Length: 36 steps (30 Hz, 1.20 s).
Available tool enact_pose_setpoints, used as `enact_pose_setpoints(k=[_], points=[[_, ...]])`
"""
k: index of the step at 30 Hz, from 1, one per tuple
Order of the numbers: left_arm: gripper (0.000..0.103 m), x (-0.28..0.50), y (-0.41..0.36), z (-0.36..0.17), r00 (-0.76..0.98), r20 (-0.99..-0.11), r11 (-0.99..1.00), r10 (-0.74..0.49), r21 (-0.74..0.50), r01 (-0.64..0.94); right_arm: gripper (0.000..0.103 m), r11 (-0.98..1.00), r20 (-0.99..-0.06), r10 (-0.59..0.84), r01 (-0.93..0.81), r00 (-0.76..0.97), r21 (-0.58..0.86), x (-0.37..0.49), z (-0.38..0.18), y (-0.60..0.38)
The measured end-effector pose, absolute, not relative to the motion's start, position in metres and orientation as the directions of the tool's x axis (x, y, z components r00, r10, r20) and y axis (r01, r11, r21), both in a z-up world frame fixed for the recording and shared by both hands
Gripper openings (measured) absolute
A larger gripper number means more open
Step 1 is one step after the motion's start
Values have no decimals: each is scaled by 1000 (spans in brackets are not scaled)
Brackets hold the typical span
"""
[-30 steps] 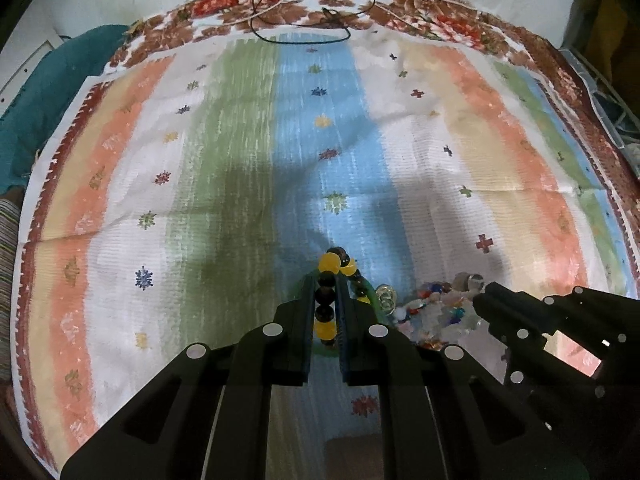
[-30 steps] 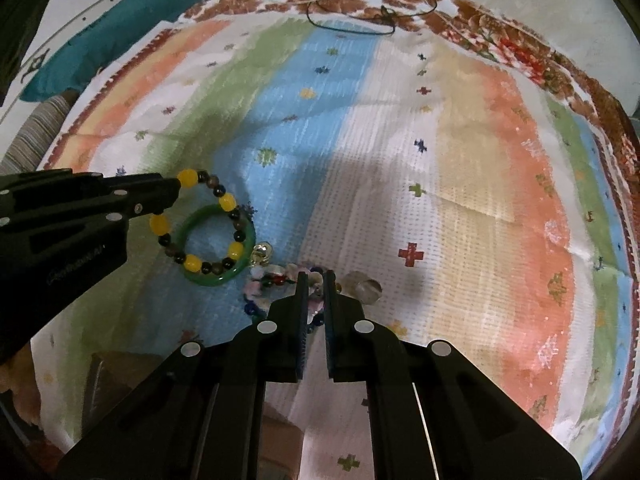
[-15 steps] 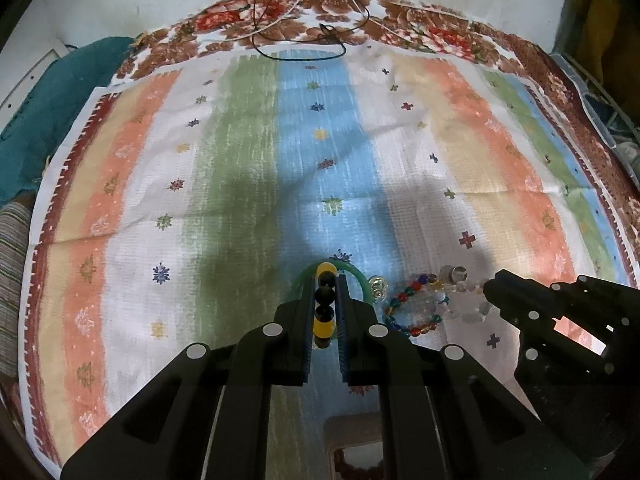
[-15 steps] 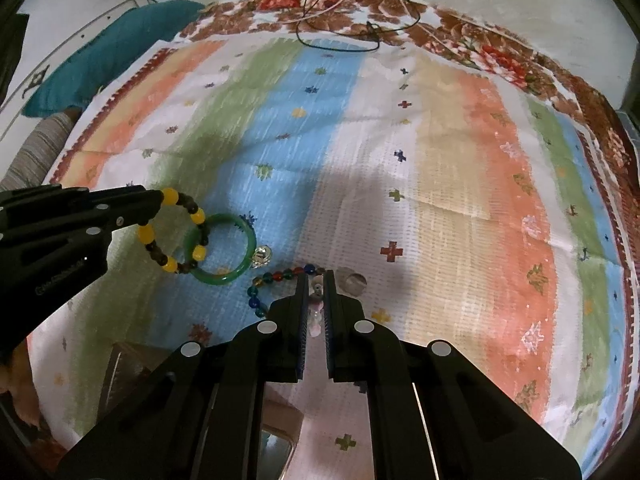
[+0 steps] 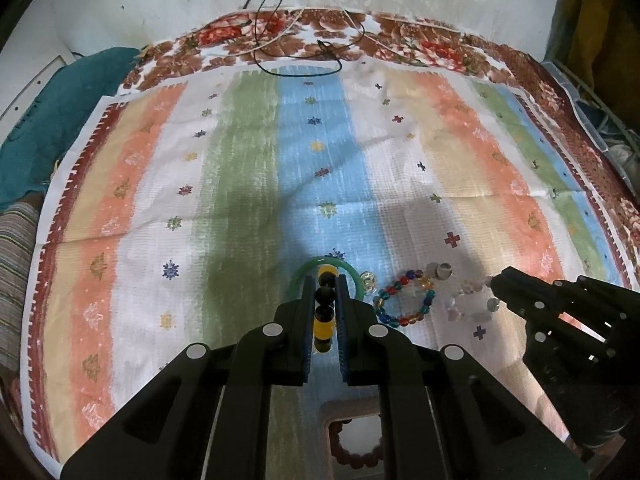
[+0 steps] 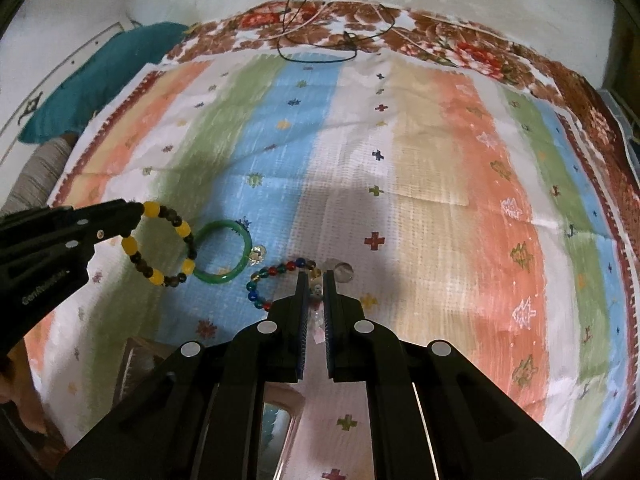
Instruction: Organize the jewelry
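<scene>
Yellow-and-dark bead bracelet (image 6: 160, 249) aloft beside green bangle (image 6: 222, 251)

Looks like a home, likely a bedroom. Striped cotton cloth (image 5: 248, 184) with small stitched motifs spread over a flower-printed sheet (image 5: 404, 46), teal pillow (image 6: 108, 76) and striped bedding (image 5: 14, 264) at the left edge, loose cords (image 5: 296, 56) trailing down a scuffed white wall (image 5: 160, 4) behind.

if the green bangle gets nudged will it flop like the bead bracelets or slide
The green bangle looks like one solid glossy ring, so it would probably slide whole. Lying flat on the cloth, it seems unlikely to roll. It might chip if dropped.
</scene>
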<state>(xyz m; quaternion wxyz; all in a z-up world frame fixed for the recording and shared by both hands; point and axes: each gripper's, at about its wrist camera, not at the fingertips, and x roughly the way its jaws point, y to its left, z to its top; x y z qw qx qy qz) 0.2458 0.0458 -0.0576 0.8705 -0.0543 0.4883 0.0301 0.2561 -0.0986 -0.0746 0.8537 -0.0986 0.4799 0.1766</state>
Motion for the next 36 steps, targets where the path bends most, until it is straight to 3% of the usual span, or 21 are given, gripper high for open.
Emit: enact_pose_setpoints(k=[16, 36], points=[[9, 214, 40, -30, 610, -792, 992, 16, -63, -108, 2, 914, -791, 258, -404, 555, 14, 226, -45, -105], [9, 205, 37, -39, 572, -819, 992, -34, -97, -80, 1, 935, -890, 199, -351, 410, 47, 244, -86, -123]])
